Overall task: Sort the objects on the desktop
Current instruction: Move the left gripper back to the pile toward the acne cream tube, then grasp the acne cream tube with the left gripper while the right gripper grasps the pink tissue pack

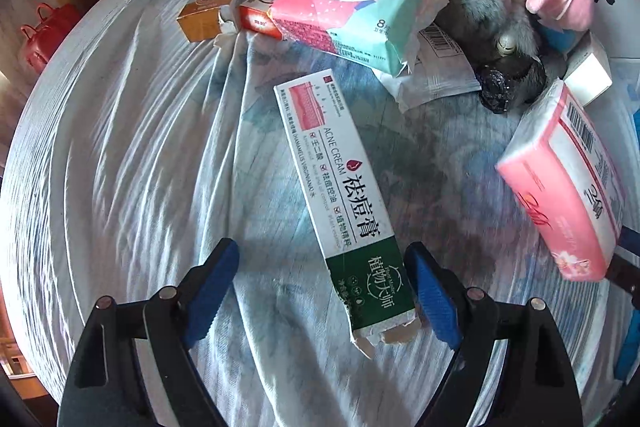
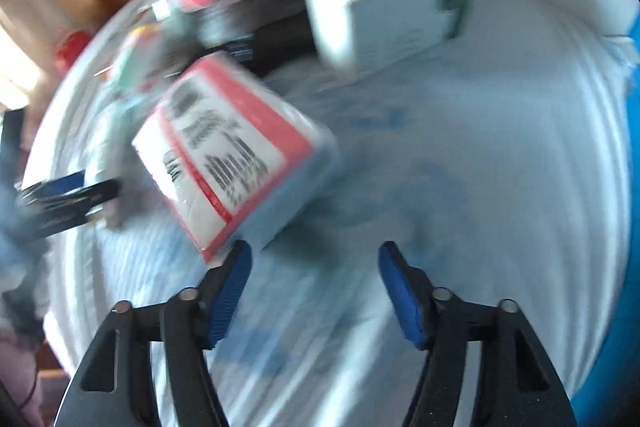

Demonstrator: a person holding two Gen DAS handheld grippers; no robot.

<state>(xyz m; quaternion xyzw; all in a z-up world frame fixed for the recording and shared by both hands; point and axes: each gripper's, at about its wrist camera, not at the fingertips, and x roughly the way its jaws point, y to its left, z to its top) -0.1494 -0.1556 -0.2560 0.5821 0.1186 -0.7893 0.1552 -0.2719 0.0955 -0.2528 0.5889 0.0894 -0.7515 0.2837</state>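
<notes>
Acne cream box (image 1: 340, 199) lies on wrinkled blue-white sheet (image 1: 140, 167); left tool (image 1: 320, 287) and right tool (image 2: 314, 291) released.

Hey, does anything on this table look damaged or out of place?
Yes. The acne cream box has a torn, ragged near end between the left gripper's open fingers. The orange box behind it also has a torn flap.

A bed covered in a wrinkled pale blue-and-white sheet (image 1: 132, 155) carries everything. The acne cream box (image 1: 342, 195) lies flat at its middle, the landmark here. Beyond its far end rests a Kotex pad pack (image 1: 352, 11), with an orange carton (image 1: 212, 7) to that pack's left. Right of the box lie a grey furry toy (image 1: 484, 11) and a pink tissue pack (image 1: 568, 187).
</notes>
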